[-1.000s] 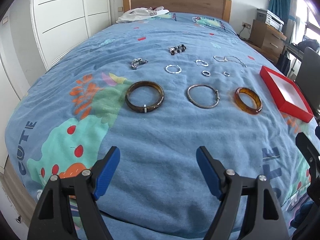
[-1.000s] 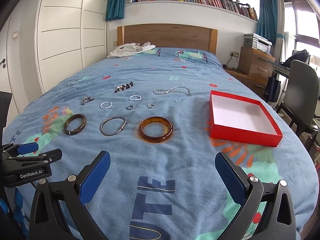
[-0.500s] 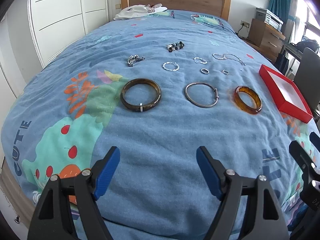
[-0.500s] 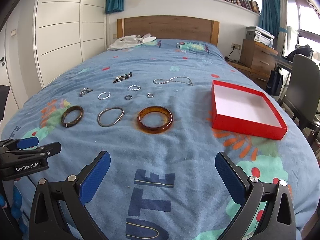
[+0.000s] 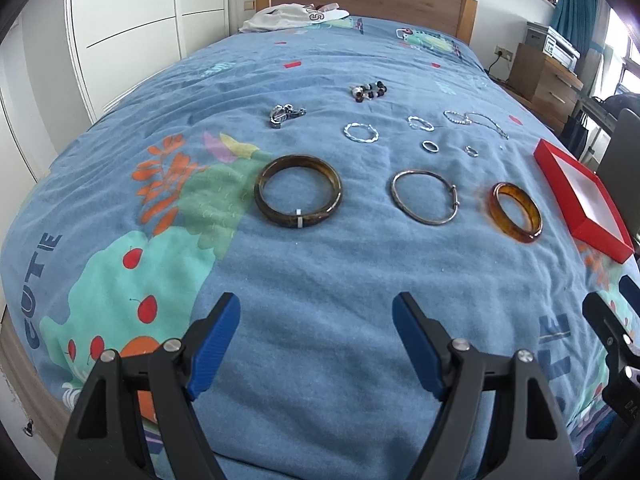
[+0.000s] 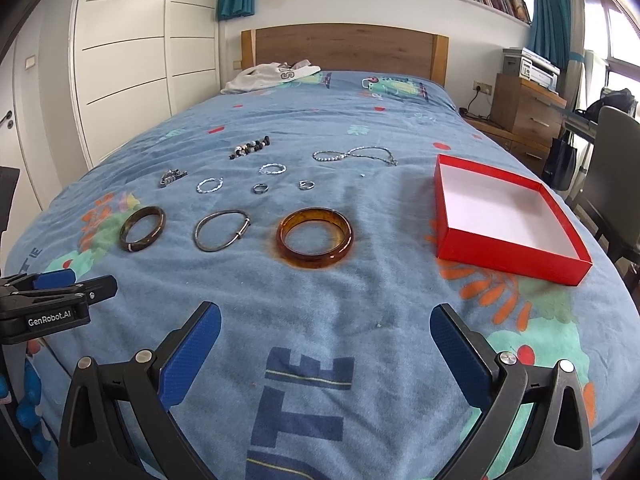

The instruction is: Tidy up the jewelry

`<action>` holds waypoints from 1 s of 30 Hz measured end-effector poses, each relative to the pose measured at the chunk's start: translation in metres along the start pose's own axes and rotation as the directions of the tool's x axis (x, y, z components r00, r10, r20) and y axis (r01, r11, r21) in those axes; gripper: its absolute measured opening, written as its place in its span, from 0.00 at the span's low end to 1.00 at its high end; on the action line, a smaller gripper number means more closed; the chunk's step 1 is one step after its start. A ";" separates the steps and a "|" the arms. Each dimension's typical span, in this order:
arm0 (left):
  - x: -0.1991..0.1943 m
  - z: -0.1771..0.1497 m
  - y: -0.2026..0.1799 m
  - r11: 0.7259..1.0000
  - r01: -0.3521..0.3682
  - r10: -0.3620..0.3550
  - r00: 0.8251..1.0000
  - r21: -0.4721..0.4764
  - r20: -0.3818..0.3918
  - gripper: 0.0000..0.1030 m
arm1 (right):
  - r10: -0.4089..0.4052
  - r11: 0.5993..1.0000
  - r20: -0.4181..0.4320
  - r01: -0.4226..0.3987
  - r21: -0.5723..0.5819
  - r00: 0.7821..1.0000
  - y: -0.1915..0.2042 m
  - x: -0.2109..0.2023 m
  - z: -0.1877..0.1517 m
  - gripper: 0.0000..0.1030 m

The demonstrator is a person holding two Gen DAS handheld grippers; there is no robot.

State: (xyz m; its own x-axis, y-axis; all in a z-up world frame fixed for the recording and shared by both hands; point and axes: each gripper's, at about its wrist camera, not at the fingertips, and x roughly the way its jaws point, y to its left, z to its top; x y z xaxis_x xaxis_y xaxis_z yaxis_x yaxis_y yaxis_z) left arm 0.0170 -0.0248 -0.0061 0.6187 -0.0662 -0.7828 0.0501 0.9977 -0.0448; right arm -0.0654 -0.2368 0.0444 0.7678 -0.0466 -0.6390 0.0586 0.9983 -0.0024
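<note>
Both grippers have edged fwd over the bed's foot edge; left gripper (image 5: 316, 312) and right gripper (image 6: 326, 322) spread wide, holding nothing; L to R mid-bed: dark bangle (image 6: 142, 229), silver bangle (image 6: 222, 230), amber bangle (image 6: 315, 237); red box (image 6: 510, 250) at right edge, unfilled; sorting not yet begun.

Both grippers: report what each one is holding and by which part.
Nothing is held. The left gripper and the right gripper both stand open above the blue bedspread, with every bangle still lying on it and the red box empty.
</note>
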 end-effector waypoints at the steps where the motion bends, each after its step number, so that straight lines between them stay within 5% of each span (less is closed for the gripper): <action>1: 0.000 0.001 0.000 1.000 -0.002 0.002 1.000 -0.002 0.002 0.75 | 0.000 1.000 -0.002 0.000 0.002 1.000 -0.001 0.002 0.000 0.99; 30: 0.029 0.027 0.013 1.000 -0.007 0.008 1.000 -0.028 0.017 0.75 | 0.030 0.998 -0.038 -0.028 0.048 0.999 -0.003 0.040 0.014 0.99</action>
State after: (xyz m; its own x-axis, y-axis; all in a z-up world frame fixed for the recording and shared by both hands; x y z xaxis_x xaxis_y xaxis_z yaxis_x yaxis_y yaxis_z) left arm 0.0565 -0.0143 -0.0124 0.6320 -0.0588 -0.7728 0.0238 0.9981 -0.0565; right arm -0.0265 -0.2424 0.0295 0.7444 -0.0150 -0.6676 0.0671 0.9964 0.0524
